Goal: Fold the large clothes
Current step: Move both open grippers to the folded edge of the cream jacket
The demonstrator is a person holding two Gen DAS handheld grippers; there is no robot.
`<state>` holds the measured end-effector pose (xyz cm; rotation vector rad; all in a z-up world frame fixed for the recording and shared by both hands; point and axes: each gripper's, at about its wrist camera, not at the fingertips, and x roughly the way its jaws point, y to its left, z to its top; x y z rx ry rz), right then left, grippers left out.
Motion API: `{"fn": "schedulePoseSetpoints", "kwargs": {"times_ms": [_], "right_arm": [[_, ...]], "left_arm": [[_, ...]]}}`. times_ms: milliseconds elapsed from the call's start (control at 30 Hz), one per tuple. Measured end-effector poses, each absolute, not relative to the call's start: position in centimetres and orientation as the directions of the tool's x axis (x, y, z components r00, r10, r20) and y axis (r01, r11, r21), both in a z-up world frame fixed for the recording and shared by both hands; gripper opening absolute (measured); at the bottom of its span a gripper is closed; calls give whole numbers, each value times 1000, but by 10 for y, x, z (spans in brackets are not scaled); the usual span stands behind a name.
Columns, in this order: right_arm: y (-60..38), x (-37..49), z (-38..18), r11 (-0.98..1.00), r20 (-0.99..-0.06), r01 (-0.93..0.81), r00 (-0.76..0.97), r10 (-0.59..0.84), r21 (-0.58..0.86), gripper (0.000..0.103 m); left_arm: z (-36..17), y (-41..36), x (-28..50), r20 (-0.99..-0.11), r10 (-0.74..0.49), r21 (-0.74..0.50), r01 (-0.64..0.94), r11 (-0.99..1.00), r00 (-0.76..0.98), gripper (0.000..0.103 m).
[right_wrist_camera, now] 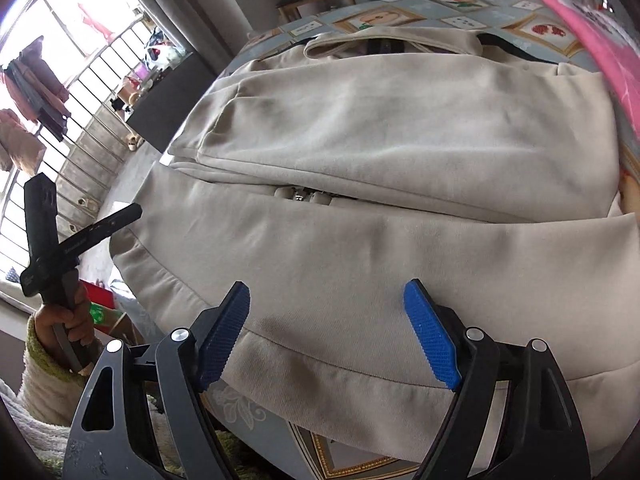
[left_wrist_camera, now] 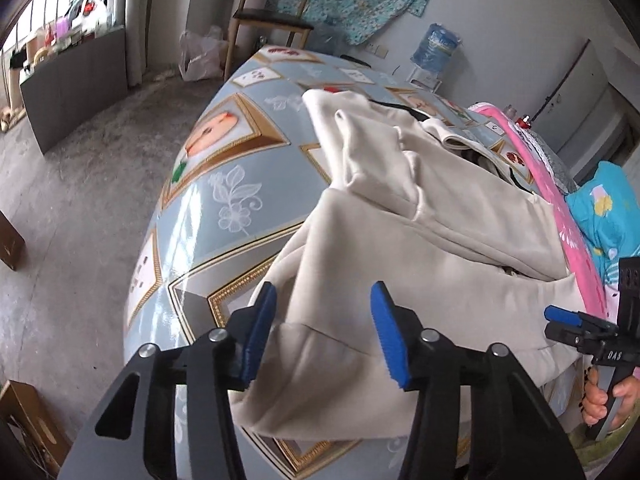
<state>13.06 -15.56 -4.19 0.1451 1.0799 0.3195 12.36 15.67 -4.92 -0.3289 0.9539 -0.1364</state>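
Beige jacket on table, tools apart

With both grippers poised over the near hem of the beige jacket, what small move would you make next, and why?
Probably lower both and pinch the hem. The left gripper and right gripper both stand open just above the hem band of the jacket, with no cloth pressed between the pads. The sleeves already lie folded across the body, so the near hem seems the part to lift and fold towards the collar.
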Motion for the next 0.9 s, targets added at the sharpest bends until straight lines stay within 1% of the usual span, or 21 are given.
{"fn": "schedulePoseSetpoints", "kwargs": {"times_ms": [133,167,267,367,533,667,767,833,900], "right_arm": [[-154,131,-42,952,-849,-186,433,301,243,77],[-154,131,-41,953,-850,-185,433,299,241,77],[-154,130,-41,954,-851,-183,434,295,237,77],[-153,130,-41,955,-852,-185,435,290,230,77],[-151,131,-41,957,-854,-189,436,283,221,77],[-151,130,-41,958,-852,-187,442,280,217,77],[-151,129,-42,959,-851,-186,445,278,216,77],[-151,128,-42,959,-851,-185,447,277,214,77],[-150,128,-41,960,-852,-185,447,274,212,77]], "left_arm": [[-46,164,124,-751,-310,-400,-27,916,583,37],[-42,166,122,-731,-338,-427,-12,904,593,35],[-37,166,119,-693,-398,-468,44,883,601,35],[-39,162,124,-698,-438,-483,79,872,567,35],[-53,171,144,-726,-447,-513,22,858,523,33],[-51,158,152,-732,-449,-485,71,871,511,32],[-43,146,149,-709,-478,-477,146,867,519,32],[-40,137,150,-738,-426,-405,162,900,523,32],[-44,130,154,-801,-315,-293,125,948,510,30]]}}
